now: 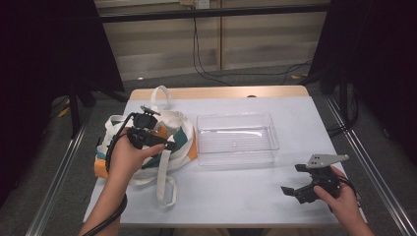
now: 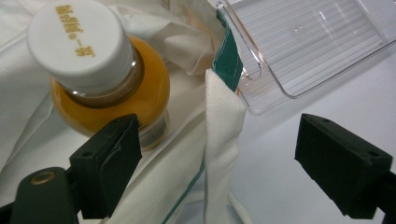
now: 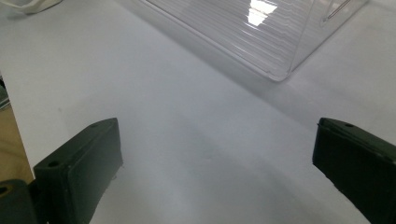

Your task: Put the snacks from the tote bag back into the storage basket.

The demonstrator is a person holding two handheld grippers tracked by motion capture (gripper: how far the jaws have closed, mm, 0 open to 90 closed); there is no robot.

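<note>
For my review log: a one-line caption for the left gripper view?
Open left gripper poised over tote bag holding an orange bottle.

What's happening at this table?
A person sits at a white table with a two-jaw gripper in each hand. The left gripper hovers with open jaws over a canvas tote bag, right by a bottle of orange drink with a white cap inside it. A clear plastic bin sits empty beside the bag. The right gripper waits open near the table's front corner, holding nothing.
</note>
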